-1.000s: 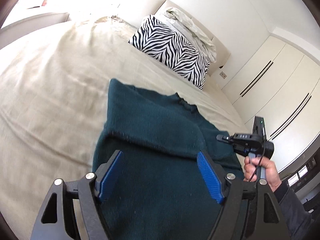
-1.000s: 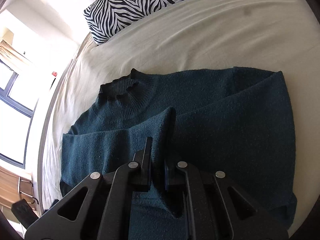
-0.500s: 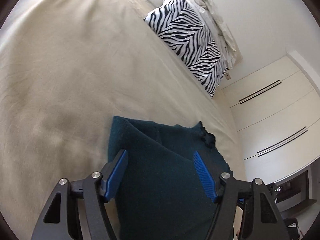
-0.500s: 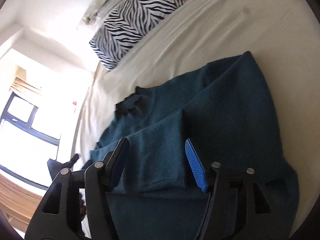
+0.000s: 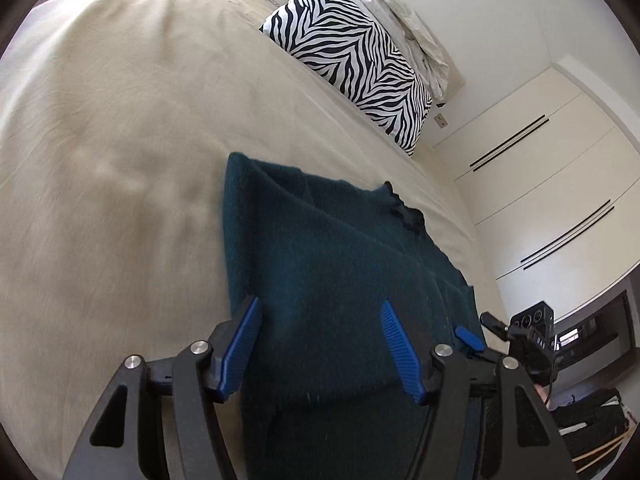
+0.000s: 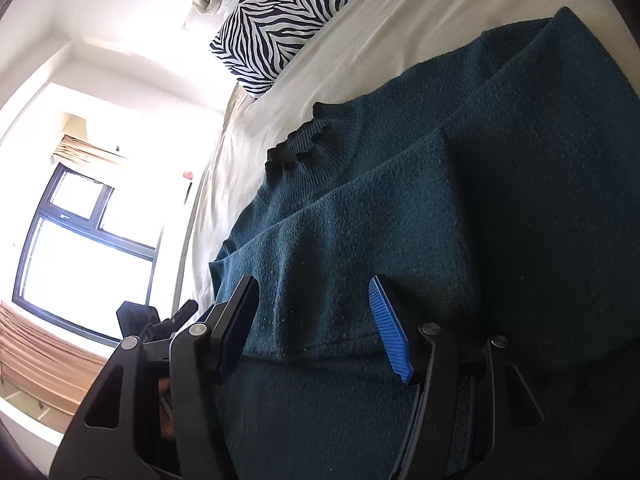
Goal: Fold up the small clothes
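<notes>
Sweater (image 5: 340, 280) lay flat on bed (image 5: 120, 160), sleeves folded in. Left gripper (image 5: 320, 340) and right gripper (image 6: 314, 324) both wide, holding nothing, over hem end. Risk: grabbing one layer only would prob drag sleeves loose.

a bed (image 5: 120, 140) covered in a cream sheet fills the left and upper left of the left wrist view, its surface lightly creased. a dark teal sweater (image 5: 332, 280) lies flat on it, from the frame's centre down to the lower edge, with its sleeves folded inward and its ribbed collar toward the right. a zebra-print pillow (image 5: 360, 64) rests at the head of the bed, top centre, with a crumpled pale cloth (image 5: 404, 20) just beyond it.
</notes>
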`<state>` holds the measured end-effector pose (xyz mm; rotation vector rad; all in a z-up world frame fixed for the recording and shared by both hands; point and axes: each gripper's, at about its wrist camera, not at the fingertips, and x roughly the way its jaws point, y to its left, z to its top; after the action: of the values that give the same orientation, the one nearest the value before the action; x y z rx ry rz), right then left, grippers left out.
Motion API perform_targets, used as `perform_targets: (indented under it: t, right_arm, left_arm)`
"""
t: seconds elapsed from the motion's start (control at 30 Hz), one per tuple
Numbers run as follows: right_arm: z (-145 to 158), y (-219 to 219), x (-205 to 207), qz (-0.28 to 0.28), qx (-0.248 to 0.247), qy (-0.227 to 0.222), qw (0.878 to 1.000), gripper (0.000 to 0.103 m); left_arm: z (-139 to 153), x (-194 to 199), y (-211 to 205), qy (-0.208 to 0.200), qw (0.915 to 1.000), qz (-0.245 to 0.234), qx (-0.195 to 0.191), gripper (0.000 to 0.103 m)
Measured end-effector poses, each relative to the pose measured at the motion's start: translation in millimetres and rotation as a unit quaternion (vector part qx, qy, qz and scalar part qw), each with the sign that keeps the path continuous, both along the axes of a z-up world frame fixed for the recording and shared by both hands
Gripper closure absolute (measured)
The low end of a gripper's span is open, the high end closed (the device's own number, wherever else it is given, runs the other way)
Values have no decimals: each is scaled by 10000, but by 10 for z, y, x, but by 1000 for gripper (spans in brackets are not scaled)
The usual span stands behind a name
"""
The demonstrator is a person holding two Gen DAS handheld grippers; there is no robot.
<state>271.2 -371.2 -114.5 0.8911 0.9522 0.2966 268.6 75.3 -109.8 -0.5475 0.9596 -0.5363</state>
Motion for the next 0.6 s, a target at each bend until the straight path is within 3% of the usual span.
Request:
perform_targets:
  t: [0.07, 0.17, 0.37, 0.4, 0.47, 0.6]
  right_arm:
    - [1, -71, -131, -103, 71, 80, 9999, 46]
    - [50, -176, -453, -279, 53, 192, 9994, 46]
    - [367, -404, -1562, -591, -110, -43, 9982, 45]
    - [367, -404, -1562, -591, -110, -43, 9982, 45]
    - [461, -520, -2158, -799, -320, -5, 9963, 45]
    - [499, -652, -2862, -973, -935, 262, 9905, 45]
  left_arm:
    - [29, -212, 4, -38, 9999, -24, 160, 28]
    - [77, -550, 52, -34, 9994, -102, 318, 28]
    - [291, -1428, 277, -143, 9990, -9, 426, 24]
    - [291, -1574, 301, -99, 9991, -36, 422, 23]
    - [258, -1861, 327, 7, 9986, -118, 506, 23]
    - [69, -2343, 402, 486, 9976, -110, 477, 23]
